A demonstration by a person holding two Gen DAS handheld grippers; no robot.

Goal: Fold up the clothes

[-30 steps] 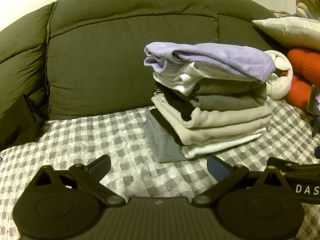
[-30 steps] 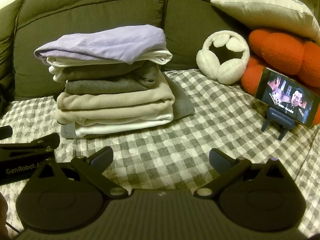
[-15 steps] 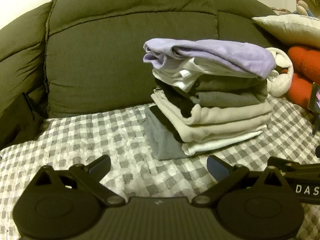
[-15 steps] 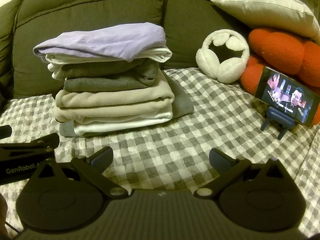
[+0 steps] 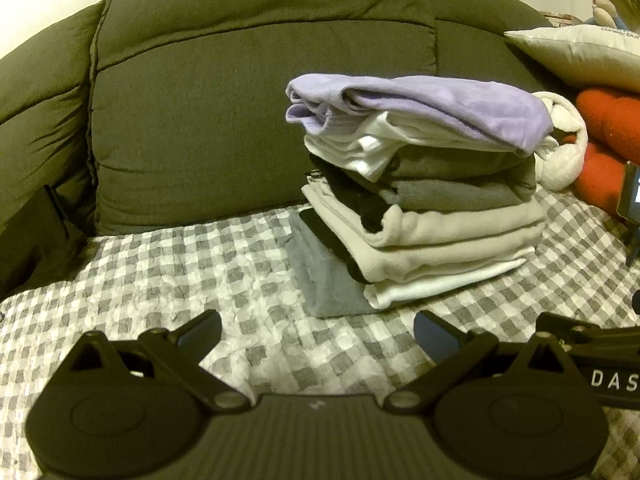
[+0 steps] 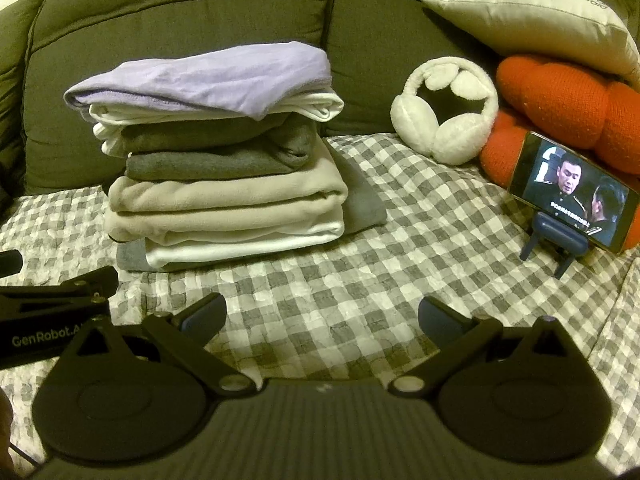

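Observation:
A stack of folded clothes (image 5: 432,208) (image 6: 224,184) stands on the checked cover (image 5: 200,272) (image 6: 400,248) of a sofa. A lilac garment (image 5: 432,100) (image 6: 208,78) lies on top, over white, dark grey and beige pieces, with a grey one at the bottom. My left gripper (image 5: 318,332) hangs open in front of the stack, nothing between its fingers. My right gripper (image 6: 322,314) is open too, a little right of the stack and short of it. Each gripper shows at the edge of the other's view.
Dark olive sofa back cushions (image 5: 240,100) rise behind the stack. To the right lie white earmuffs (image 6: 444,116), an orange plush cushion (image 6: 568,112), a cream pillow (image 6: 528,16) and a phone on a blue stand (image 6: 572,192) with a video playing.
The stack sits slightly higher in both views than a second ago, a small shift of the cameras. Both grippers stay open and the clothes have not moved.

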